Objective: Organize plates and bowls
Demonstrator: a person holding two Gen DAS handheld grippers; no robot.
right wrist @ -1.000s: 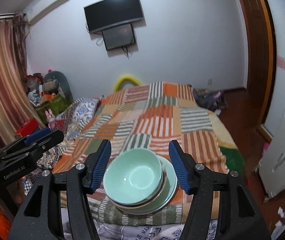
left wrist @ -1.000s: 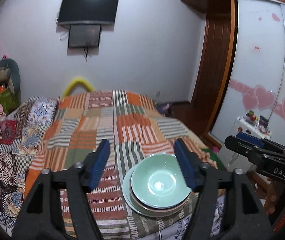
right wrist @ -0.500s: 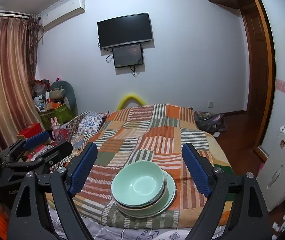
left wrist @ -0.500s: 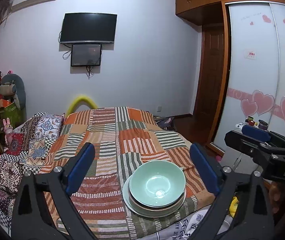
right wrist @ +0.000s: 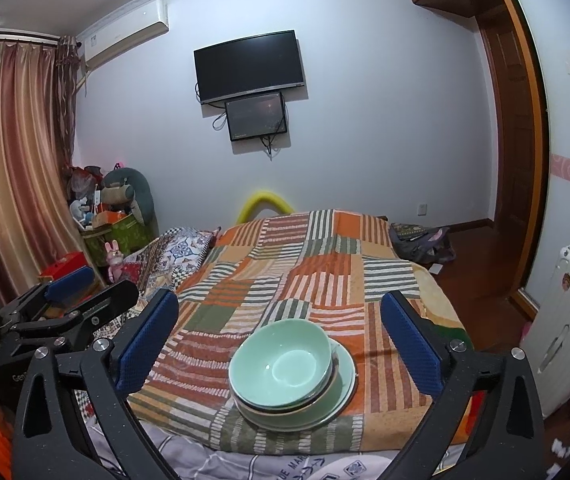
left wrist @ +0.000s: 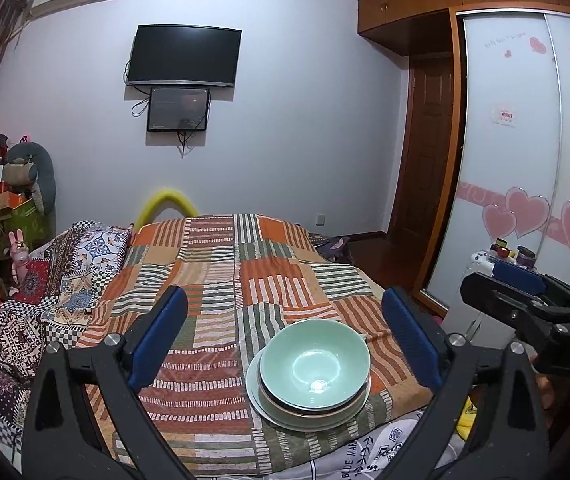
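Claws (left wrist: 285, 336) apart, above bowl stack (left wrist: 312, 372)

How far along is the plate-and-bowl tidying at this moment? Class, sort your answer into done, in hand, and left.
Done: a green bowl sits nested in a stack on a green plate near the foot of the patchwork bedspread. In hand: nothing; the left gripper and right gripper both hang open above the stack, touching nothing. Left: no loose dishes show, so perhaps only carrying the stack away.

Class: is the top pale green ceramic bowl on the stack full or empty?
Empty: the top pale green ceramic bowl shows its bare glazed bottom with only a light reflection, in both wrist views.
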